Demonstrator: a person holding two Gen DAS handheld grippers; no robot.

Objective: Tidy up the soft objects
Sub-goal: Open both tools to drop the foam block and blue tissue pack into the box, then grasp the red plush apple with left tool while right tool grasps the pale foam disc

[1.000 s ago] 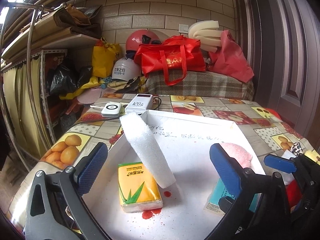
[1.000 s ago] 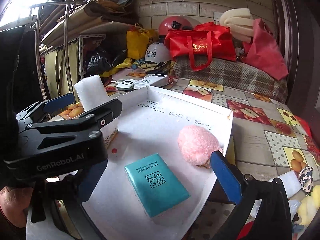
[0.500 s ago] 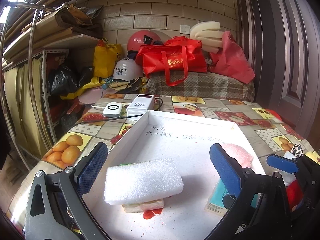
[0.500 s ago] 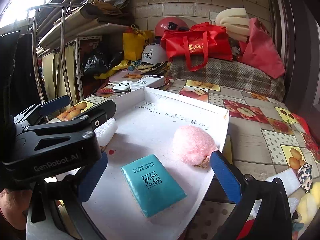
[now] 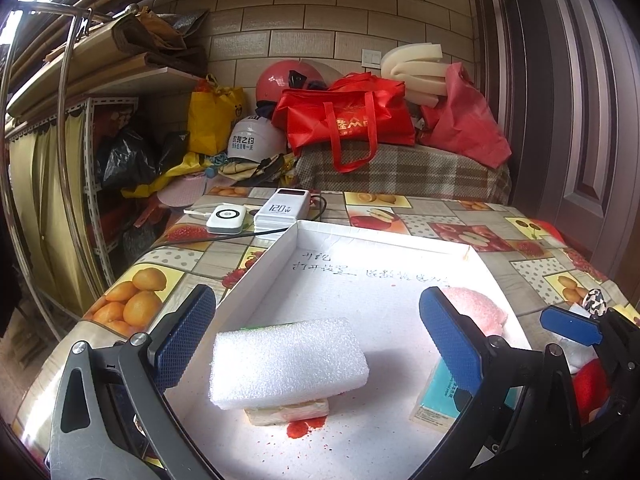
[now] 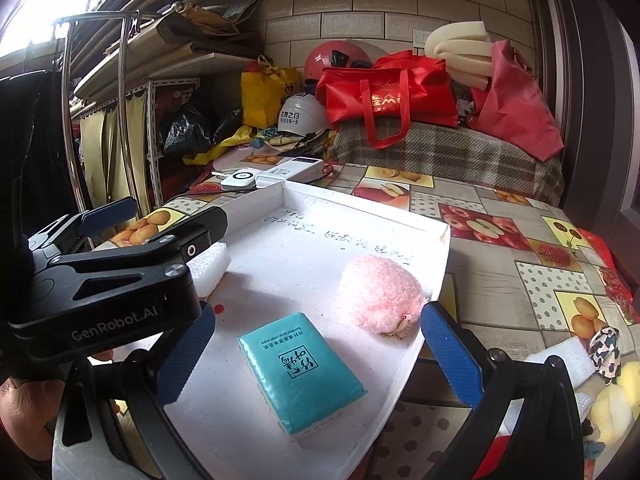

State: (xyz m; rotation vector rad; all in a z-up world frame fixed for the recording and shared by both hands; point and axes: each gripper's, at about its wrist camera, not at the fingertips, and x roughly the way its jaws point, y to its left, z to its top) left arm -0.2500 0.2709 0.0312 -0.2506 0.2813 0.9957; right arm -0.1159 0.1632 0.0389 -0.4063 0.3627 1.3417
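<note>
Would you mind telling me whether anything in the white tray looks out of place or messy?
Yes: the white foam block lies flat on top of a tissue pack, overhanging it on both sides, and red specks and a red smear stain the tray floor just in front.

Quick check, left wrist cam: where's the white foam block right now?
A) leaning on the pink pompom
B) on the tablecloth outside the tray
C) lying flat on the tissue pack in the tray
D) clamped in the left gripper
C: the foam block lies flat on the tissue pack inside the tray, while the left gripper is open around it, its pads clear of the block.
</note>
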